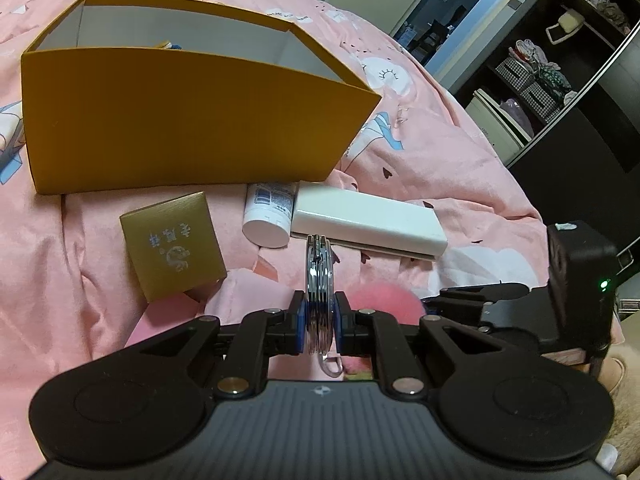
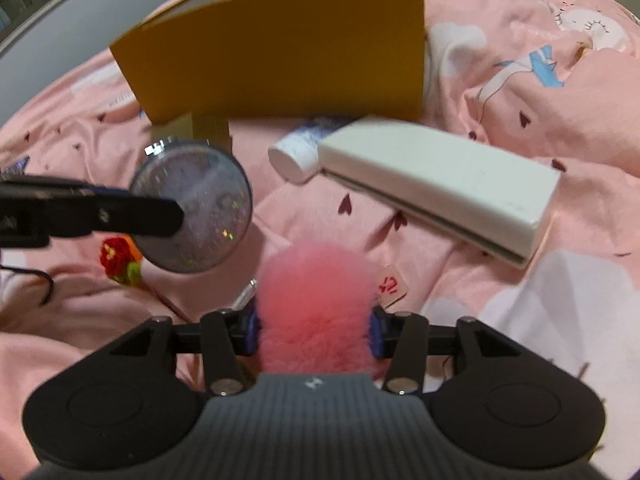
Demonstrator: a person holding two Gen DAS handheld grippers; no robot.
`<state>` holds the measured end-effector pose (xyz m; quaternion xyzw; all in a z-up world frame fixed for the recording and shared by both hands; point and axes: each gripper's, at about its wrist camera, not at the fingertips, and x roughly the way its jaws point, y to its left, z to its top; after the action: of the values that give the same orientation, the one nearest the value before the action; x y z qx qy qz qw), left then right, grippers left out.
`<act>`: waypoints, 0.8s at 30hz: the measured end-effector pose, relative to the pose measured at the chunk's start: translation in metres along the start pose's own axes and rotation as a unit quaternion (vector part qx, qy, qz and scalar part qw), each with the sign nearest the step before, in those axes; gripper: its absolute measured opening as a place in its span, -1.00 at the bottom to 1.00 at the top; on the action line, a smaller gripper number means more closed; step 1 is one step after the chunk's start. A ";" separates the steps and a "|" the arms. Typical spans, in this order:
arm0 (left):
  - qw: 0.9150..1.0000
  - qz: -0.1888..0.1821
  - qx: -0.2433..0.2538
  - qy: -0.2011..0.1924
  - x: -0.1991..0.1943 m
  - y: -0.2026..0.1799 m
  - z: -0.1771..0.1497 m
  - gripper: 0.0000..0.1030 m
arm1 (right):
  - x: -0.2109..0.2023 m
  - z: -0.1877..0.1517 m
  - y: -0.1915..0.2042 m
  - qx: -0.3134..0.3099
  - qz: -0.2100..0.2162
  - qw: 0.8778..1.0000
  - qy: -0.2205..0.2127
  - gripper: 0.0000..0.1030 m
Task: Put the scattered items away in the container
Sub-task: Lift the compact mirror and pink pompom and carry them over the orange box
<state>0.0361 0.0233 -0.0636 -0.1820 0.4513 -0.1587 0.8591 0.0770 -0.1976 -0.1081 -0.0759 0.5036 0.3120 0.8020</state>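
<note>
Scattered items lie on the pink bedspread [image 1: 440, 152] below the yellow box [image 1: 192, 120], which fills the upper left of the left wrist view. Going left to right there: a gold packet [image 1: 172, 246], a white tube [image 1: 268, 218] and a white case [image 1: 368, 220], all just beside the box's near wall. At lower centre the left gripper [image 1: 319, 322] is clamped narrowly on a round glittery disc [image 1: 319, 280], held edge-on and upright. In the right wrist view, the right gripper [image 2: 314, 330] has its jaws about 1 pink pom-pom [image 2: 314, 304]; whether they press it I cannot tell. The disc probably goes first: lift it over the rim before letting go.
</note>
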 end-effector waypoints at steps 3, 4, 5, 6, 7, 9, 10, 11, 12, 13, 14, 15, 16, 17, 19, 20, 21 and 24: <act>1.000 0.002 0.000 0.001 0.000 0.000 0.000 -0.71 | 0.008 -0.001 0.001 -0.006 0.000 1.000 0.002 0.04; 1.000 0.003 0.000 0.000 0.000 0.000 0.000 -0.71 | 0.010 -0.001 0.001 -0.006 0.000 1.000 0.003 0.04; 1.000 0.003 0.000 0.000 0.000 0.000 0.000 -0.71 | 0.012 -0.001 0.001 -0.009 -0.001 1.000 0.006 0.04; 1.000 0.003 0.000 -0.001 0.000 0.000 0.000 -0.71 | 0.014 0.000 0.003 -0.015 -0.002 1.000 0.008 0.04; 1.000 0.004 0.000 -0.002 -0.001 0.000 0.000 -0.71 | 0.014 0.000 0.005 -0.022 -0.004 1.000 0.010 0.04; 1.000 0.005 0.000 -0.003 -0.002 0.000 0.000 -0.71 | 0.015 -0.002 0.011 -0.044 -0.006 0.999 0.015 0.00; 1.000 0.006 -0.001 -0.004 -0.002 0.000 0.001 -0.71 | 0.015 -0.002 0.013 -0.054 -0.007 0.998 0.016 -0.02; 1.000 0.006 -0.002 -0.004 -0.002 0.000 0.001 -0.71 | 0.014 -0.003 0.016 -0.064 -0.007 0.998 0.017 -0.05; 1.000 0.007 -0.003 -0.005 -0.003 0.001 0.001 -0.71 | 0.013 -0.004 0.017 -0.071 -0.007 0.997 0.016 -0.07; 1.000 0.007 -0.003 -0.006 -0.004 0.002 0.001 -0.71 | 0.012 -0.005 0.018 -0.076 -0.008 0.997 0.014 -0.08; 1.000 0.008 -0.004 -0.008 -0.005 0.002 0.001 -0.71 | 0.010 -0.006 0.019 -0.077 -0.009 0.997 0.012 -0.09; 1.000 0.008 -0.004 -0.009 -0.007 0.002 0.002 -0.71 | 0.008 -0.006 0.019 -0.079 -0.008 0.997 0.010 -0.10; 1.000 0.008 -0.004 -0.011 -0.008 0.003 0.002 -0.71 | 0.006 -0.006 0.019 -0.078 -0.008 0.997 0.007 -0.10; 1.000 0.007 -0.004 -0.013 -0.010 0.003 0.002 -0.71 | 0.004 -0.006 0.018 -0.077 -0.007 0.997 0.005 -0.10; 1.000 0.008 -0.005 -0.017 -0.013 0.003 0.004 -0.71 | -0.001 -0.004 0.017 -0.075 -0.005 0.997 -0.002 -0.11; 1.000 0.008 -0.004 -0.020 -0.015 0.003 0.005 -0.71 | -0.004 -0.003 0.017 -0.074 -0.003 0.997 -0.006 -0.12; 1.000 0.007 -0.004 -0.023 -0.017 0.003 0.006 -0.71 | -0.007 -0.002 0.017 -0.073 -0.001 0.997 -0.010 -0.13; 0.999 0.004 -0.004 -0.034 -0.024 0.002 0.009 -0.71 | -0.019 0.004 0.016 -0.071 0.004 0.997 -0.026 -0.14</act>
<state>0.0309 0.0372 -0.0421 -0.1885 0.4236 -0.1472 0.8737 0.0648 -0.1912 -0.0872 -0.1224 0.4599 0.3520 0.8060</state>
